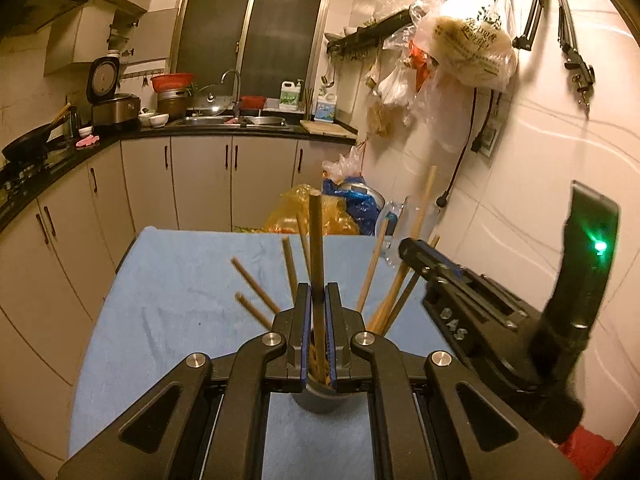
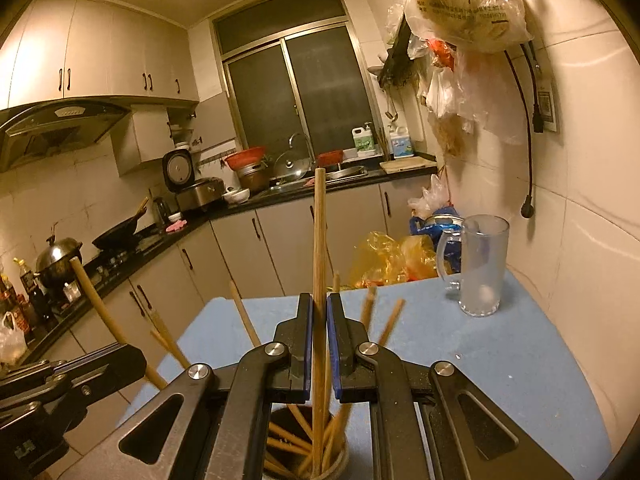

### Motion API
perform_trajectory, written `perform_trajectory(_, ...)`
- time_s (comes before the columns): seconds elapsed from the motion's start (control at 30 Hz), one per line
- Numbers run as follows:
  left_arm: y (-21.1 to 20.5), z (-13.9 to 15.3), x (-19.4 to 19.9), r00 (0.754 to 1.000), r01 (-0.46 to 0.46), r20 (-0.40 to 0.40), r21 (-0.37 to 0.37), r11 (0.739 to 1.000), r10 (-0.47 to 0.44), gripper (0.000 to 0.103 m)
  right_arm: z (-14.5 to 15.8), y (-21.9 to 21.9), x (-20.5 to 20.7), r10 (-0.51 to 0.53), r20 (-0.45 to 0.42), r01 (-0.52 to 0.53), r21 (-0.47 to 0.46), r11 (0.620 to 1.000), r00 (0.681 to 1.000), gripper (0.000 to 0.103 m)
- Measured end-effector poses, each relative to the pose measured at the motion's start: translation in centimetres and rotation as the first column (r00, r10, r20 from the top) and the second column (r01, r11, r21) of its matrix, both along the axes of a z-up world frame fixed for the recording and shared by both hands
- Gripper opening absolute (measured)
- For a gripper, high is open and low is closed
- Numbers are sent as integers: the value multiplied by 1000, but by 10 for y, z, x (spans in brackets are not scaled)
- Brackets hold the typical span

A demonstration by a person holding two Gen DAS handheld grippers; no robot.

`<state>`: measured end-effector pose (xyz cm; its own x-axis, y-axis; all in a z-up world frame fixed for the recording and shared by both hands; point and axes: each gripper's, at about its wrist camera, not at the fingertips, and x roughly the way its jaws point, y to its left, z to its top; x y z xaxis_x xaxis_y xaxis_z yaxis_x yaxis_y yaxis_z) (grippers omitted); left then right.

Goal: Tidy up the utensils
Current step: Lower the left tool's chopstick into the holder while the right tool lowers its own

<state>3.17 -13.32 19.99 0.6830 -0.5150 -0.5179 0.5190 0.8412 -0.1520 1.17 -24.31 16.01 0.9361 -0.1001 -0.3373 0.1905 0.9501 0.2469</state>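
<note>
Standing nearly upright between the blue pads of the left gripper, a dark wooden chopstick is clamped tight, its lower end down in the grey chopstick holder on the table. The right gripper pinches a paler chopstick the same way — its tip reaches into the same holder, among a fan of other chopsticks leaning outward in all directions. Both tools hang just above the holder, close beside each other. The holder sits on a blue cloth covering the table. Farther back on the cloth, near the tiled wall, stands a frosted glass mug — empty as far as can be seen.
</note>
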Motion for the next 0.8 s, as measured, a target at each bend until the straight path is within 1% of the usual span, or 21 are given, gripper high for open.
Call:
perform_trajectory(0.2,4,-18,0,999,-17,-33,18,1000,18,7,-15,2,-10,10,-41,-11,-25,1000,999,8)
perform_trajectory(0.47,0,-24,1,999,-34,-20,43,999,35,7,-36,-1,-8,25,-108,-26,-7,1000,994,8)
perform_trajectory(0.67,-4,-29,5,998,-53,-18,63,997,54,7,-39,-3,-7,35,-134,-34,5,999,990,9)
perform_trajectory(0.8,-4,-32,7,998,-59,-25,71,996,61,7,-38,-5,-10,38,-133,-37,16,999,990,9)
